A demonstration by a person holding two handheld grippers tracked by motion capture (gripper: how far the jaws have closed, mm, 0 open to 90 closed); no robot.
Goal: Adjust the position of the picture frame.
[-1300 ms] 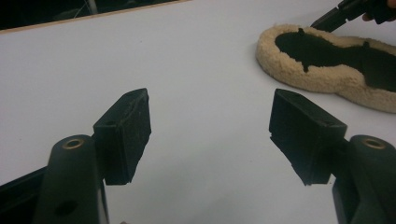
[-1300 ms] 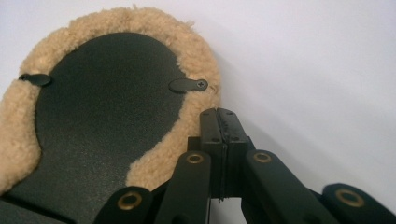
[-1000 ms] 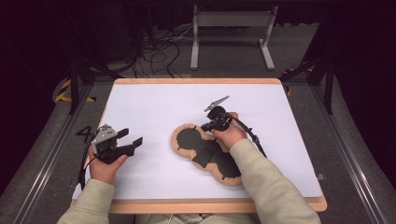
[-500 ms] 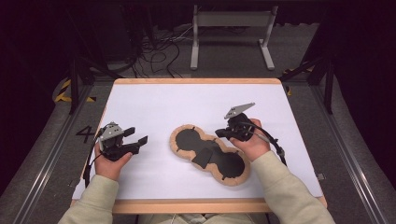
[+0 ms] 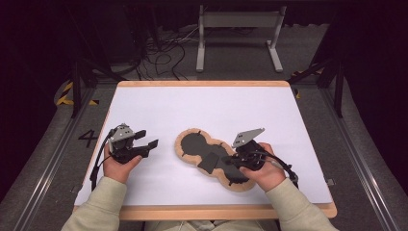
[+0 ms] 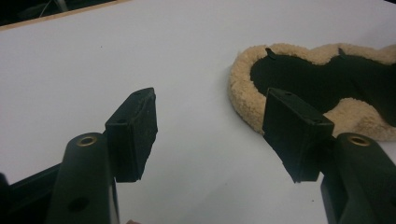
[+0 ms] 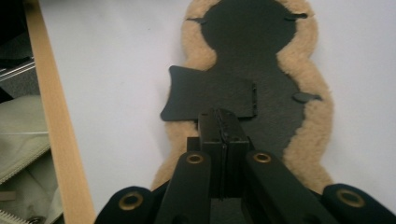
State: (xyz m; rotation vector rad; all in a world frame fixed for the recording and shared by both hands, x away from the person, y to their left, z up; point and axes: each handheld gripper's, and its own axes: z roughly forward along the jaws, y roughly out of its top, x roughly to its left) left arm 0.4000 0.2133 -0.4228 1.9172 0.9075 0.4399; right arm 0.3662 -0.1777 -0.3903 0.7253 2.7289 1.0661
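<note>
1. The pad point(image 5: 211, 159) lies flat on the white table point(image 5: 202, 110), just in front of you and a little right of centre. Its long axis runs on a diagonal, from the far left lobe down to the near right lobe under your right hand point(image 5: 262, 171).
2. It has a pinched, peanut-like outline: two rounded lobes joined by a narrower waist. The face is smooth black sheet, and a border of tan, curly fleece runs all round the edge, seen close in the left gripper view point(image 6: 327, 93).
3. A black rectangular flap point(image 7: 208, 93) sticks out sideways from the waist, with its free end reaching past the fleece over the bare table. Small black tabs sit near the rim of the far lobe.
4. Your right gripper point(image 5: 230, 162) is fully closed, its two black jaws pressed flat together. Their tips sit at the edge of the flap over the near lobe; whether any material is pinched between them cannot be told.
5. Your left gripper point(image 5: 146, 139) is wide open with nothing between its jaws. It is held over bare table to the left of the pad, apart from it, jaws pointing toward the far lobe.
6. The table has a pale wooden edge point(image 5: 216, 211) along your side.
</note>
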